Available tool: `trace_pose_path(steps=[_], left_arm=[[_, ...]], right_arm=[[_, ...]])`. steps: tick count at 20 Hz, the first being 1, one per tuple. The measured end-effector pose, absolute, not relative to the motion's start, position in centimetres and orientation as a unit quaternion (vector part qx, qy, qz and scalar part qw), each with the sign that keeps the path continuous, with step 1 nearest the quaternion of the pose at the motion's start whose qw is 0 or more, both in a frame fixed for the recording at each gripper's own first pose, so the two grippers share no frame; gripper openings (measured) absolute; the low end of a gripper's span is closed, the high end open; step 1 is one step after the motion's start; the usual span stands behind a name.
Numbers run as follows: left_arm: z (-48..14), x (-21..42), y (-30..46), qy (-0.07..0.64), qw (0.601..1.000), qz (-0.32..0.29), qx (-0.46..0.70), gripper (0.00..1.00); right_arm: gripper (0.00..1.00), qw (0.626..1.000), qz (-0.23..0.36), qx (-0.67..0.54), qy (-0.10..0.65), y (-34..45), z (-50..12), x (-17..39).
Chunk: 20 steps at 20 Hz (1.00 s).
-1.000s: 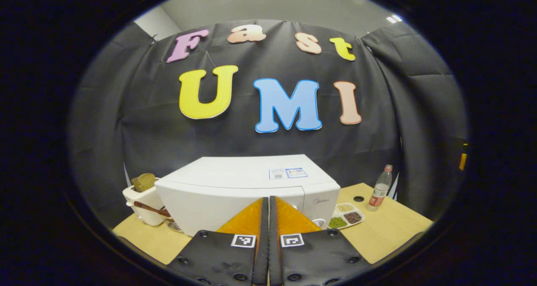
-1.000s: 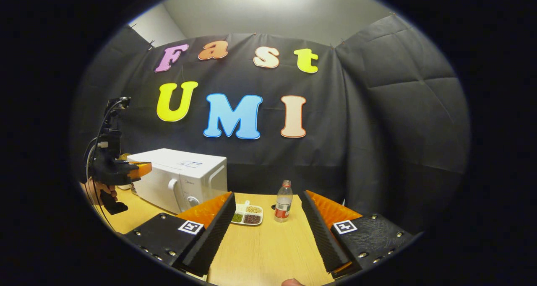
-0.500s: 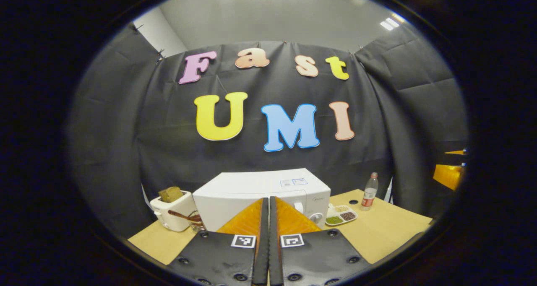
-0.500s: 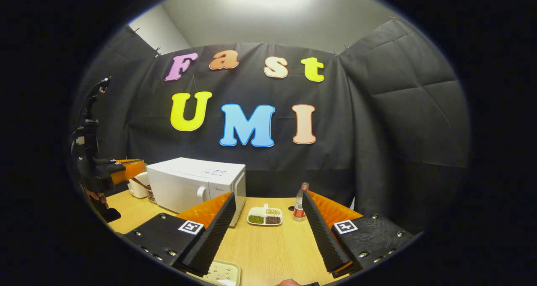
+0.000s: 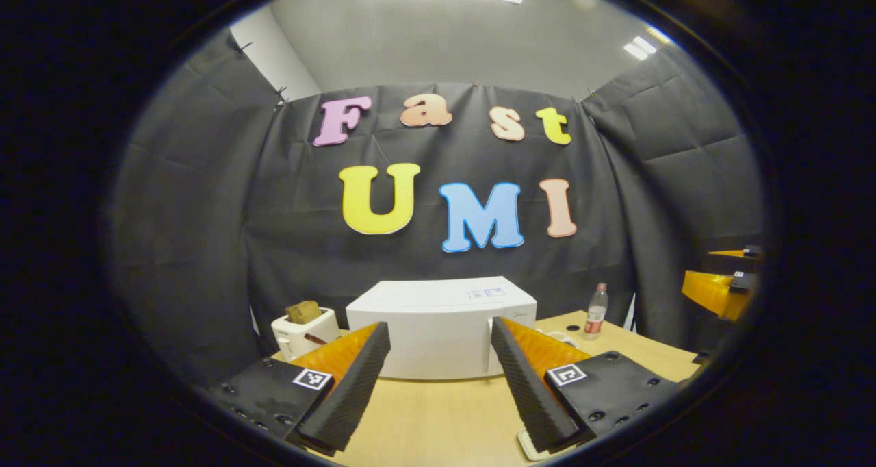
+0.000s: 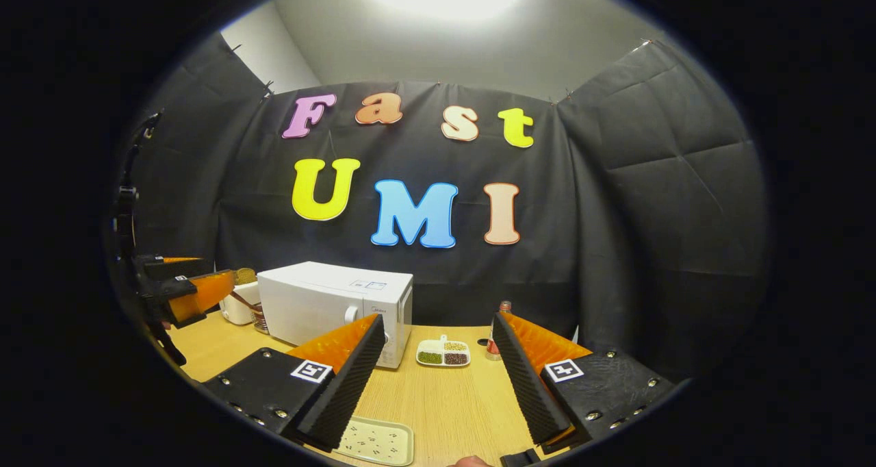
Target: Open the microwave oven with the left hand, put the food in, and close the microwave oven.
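Your left gripper has backed away from the microwave and spread its fingers wide since a second ago, when they were pressed together; that gap suits the door's edge. Your right gripper has also drawn back, fingers wide and empty, ready for the food.

Nearest you, a pale tray lies on the worktop by the right gripper's fingers. Farther off, the divided dish of food sits just right of the closed microwave, handy for loading. A bottle stands beyond, and a toaster sits left of the microwave.
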State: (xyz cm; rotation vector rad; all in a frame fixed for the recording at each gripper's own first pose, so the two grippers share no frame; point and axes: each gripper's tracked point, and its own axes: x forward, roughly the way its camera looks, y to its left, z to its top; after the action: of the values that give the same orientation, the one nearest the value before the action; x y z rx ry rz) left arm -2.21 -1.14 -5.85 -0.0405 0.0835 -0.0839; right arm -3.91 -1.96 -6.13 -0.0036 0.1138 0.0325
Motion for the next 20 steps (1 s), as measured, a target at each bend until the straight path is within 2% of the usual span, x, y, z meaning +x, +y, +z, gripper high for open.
trace_pose_path(steps=[1, 2, 6, 7, 20], left_arm=[[-5.5, -2.6, -0.7, 0.037, 0.998, -0.037, -0.018, 0.96], [-5.1, -3.1, -0.3, 0.032, 0.999, -0.034, -0.017, 1.00], [-4.2, -4.5, 0.2, 0.026, 0.999, -0.034, -0.018, 0.96], [-3.8, -4.9, 0.3, 0.023, 0.999, -0.032, -0.017, 1.00], [-3.2, -8.1, 1.3, 0.011, 0.999, -0.031, -0.010, 0.98]], right_arm=[[0.97, 0.998, 0.016, 0.000, 0.056, -1.8, -6.1, -4.1], [0.97, 0.998, 0.016, 0.001, 0.053, -1.7, -5.9, -4.3], [0.97, 0.999, 0.029, 0.004, 0.038, -0.5, -5.2, -5.2], [0.97, 0.999, 0.030, 0.005, 0.035, -0.5, -5.1, -5.4], [0.97, 0.998, 0.046, 0.025, 0.020, 1.4, -3.9, -6.6]])
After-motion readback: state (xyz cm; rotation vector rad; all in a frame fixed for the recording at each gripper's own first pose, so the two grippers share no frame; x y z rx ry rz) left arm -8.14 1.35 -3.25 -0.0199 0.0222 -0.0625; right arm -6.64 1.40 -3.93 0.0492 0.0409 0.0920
